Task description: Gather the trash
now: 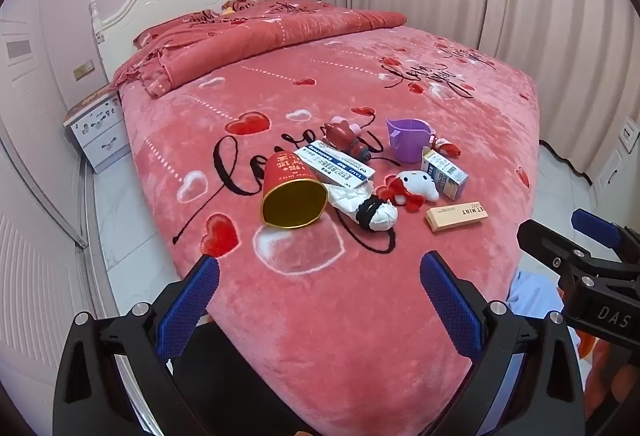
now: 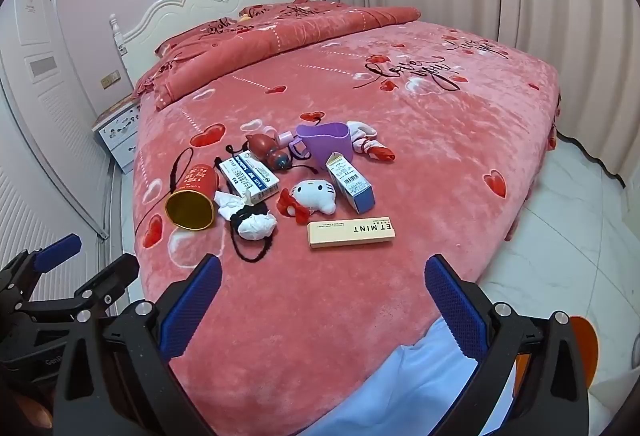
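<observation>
I am just starting. My left gripper and right gripper are hanging wide open, holding nothing. The tissue is lying beside the cup; I should reach there.

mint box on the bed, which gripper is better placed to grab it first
Right, probably. The mint box lies almost straight ahead of the open right gripper, nothing between. From the left gripper, also open, it sits off to the right, beyond the tissue wad.
</observation>
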{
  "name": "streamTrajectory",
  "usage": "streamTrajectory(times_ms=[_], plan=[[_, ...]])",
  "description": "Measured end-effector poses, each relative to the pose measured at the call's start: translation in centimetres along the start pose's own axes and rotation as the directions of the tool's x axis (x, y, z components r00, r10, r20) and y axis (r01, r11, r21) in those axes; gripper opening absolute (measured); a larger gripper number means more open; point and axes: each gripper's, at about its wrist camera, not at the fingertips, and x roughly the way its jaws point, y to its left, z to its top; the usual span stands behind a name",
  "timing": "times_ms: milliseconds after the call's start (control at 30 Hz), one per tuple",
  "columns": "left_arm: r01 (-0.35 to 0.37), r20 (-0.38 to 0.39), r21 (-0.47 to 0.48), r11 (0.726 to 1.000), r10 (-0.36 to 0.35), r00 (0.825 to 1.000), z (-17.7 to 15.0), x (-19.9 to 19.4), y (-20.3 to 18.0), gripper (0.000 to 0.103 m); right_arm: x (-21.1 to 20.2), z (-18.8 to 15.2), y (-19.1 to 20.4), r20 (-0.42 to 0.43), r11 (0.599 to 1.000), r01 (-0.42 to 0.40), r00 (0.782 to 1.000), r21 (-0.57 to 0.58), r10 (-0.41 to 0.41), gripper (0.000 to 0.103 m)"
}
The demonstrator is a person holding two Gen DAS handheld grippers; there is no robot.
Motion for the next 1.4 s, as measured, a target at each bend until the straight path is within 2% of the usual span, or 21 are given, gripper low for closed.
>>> streamTrajectory(times_ms=[100,1400], plan=[[-0.005,-0.037,0.006,1.0,0.005,0.999,0.29,0.31,0.08,0.099,0.03,0.02,0.07,-0.002,1.0,-0.004,1.0,0.0,0.004,0.1],[-0.004,-0.043,-0.01,1.0,0.003,0.999,0.0,0.76,0.48,0.099,0.22,0.28,0.35,-0.008,1.0,-0.016,1.0,0.006,0.016,0.1]])
